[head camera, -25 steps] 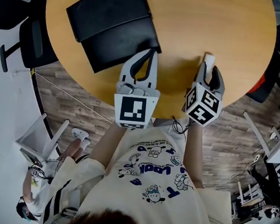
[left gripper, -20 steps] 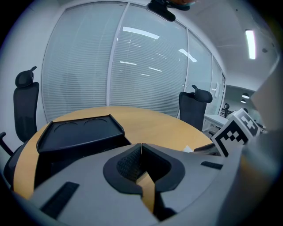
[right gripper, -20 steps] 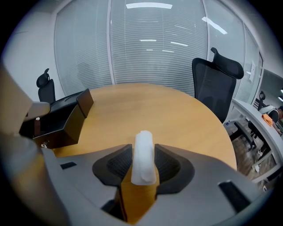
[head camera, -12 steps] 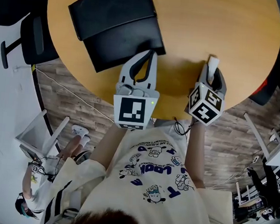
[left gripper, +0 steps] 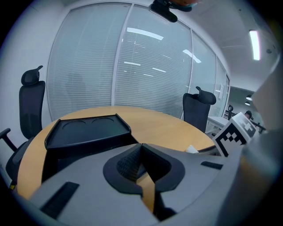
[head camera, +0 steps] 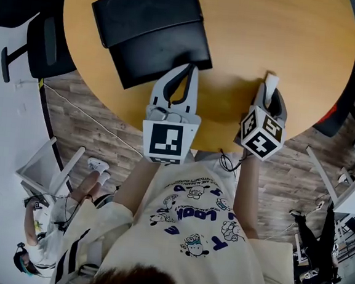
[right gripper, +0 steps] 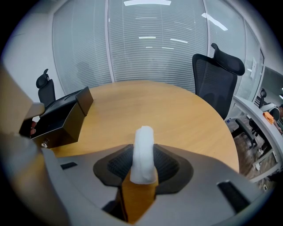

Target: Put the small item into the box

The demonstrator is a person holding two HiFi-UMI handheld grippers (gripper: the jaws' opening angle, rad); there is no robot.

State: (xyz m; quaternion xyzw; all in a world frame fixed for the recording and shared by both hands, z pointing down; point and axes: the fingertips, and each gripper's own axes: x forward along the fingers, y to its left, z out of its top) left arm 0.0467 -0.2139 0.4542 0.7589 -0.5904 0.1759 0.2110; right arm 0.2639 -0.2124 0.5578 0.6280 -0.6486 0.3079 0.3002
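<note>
On the round wooden table [head camera: 267, 29] an open black box [head camera: 153, 31] stands at the far left, with its lid laid back. My left gripper [head camera: 190, 68] is shut and holds nothing; its tips rest beside the box's near corner [left gripper: 88, 130]. The small white item [head camera: 271, 83], a soft roll, lies between the jaws of my right gripper [head camera: 270, 86] near the table's front edge. In the right gripper view the jaws are closing, and both pads touch the item [right gripper: 143, 154]. The box [right gripper: 57, 119] is far off to its left.
Black office chairs [right gripper: 219, 79] [left gripper: 31, 106] stand around the table in front of a glass wall with blinds. Bare tabletop [right gripper: 146, 106] lies between the right gripper and the box. A person sits on the floor at the lower left [head camera: 46, 232].
The whole head view has slid slightly to the right. Relative to the table and the box, neither gripper has visibly moved, and the white item stays between the right jaws.
</note>
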